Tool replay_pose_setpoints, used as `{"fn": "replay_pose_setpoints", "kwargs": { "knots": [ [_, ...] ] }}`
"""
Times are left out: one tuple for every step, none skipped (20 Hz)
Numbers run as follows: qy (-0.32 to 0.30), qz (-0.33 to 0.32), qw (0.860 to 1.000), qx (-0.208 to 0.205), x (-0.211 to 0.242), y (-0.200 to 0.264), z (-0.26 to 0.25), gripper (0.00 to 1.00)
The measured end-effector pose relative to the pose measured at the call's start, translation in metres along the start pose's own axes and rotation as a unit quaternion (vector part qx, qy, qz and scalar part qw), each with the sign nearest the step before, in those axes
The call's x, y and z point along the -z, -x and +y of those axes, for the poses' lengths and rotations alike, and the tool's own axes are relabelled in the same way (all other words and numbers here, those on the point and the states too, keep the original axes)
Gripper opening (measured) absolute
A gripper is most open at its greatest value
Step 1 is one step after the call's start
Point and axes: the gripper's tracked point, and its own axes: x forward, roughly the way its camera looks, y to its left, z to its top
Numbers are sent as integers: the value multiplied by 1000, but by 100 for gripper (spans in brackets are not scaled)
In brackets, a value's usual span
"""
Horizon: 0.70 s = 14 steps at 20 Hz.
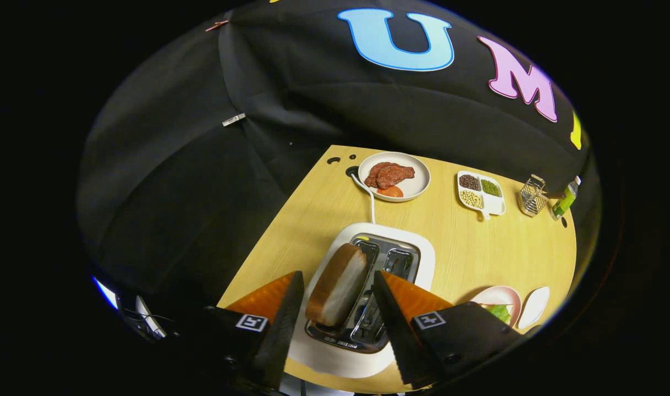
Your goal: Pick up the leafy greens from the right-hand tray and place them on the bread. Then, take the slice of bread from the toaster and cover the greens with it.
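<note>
Hovering over the toaster (368, 300), gripper (335, 308) with jaws apart, one finger on each side of the bread (338, 285), neither pressing it.

- Bread: one slice, standing tilted in the nearer slot, crust up, between the fingers. Not yet lifted.
- Toaster: white body, metal top, cord (368, 198) running back across the tabletop (478, 247). Second slot looks empty.
- Pink plate (500, 300): just right of the right finger, partly hidden by it. Greens (500, 313) lie on it; probably on the base slice, though too little shows to be sure.
- White dish (534, 307): beside the pink plate.
- Far plate (394, 176): meat and a tomato slice, beyond the toaster.
- Divided tray (481, 192): beans and grains.
- Wire holder (533, 196) and bottle (566, 199): far corner.

Progress, judged: greens step appears done. Remaining: close on the slice, draw it out, lay it over the greens.
</note>
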Motion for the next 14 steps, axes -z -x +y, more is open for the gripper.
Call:
{"fn": "replay_pose_setpoints", "kwargs": {
  "knots": [
    [-3, 2, 1000, 10, 1, -1, -1, 75],
    [-14, 6, 1000, 14, 3, -3, -2, 63],
    [-32, 18, 999, 24, 9, -6, -5, 50],
    [-55, 29, 998, 28, 14, -10, -8, 38],
    [-77, 28, 996, 32, 12, -8, -9, 26],
    [-86, 28, 995, 39, 10, -8, -13, 17],
    [-91, 24, 995, 41, 7, -6, -16, 14],
    [-88, 16, 995, 38, 4, -6, -16, 11],
    [-81, 10, 996, 35, 2, -5, -15, 11],
    [-73, 4, 997, 31, 0, 0, -13, 11],
    [-66, -1, 997, 27, -2, 4, -11, 11],
    [-62, -6, 998, 23, -5, 10, -9, 11],
    [-61, -12, 998, 20, -8, 17, -7, 11],
    [-62, -18, 998, 15, -14, 23, -5, 11]
  ]
}}
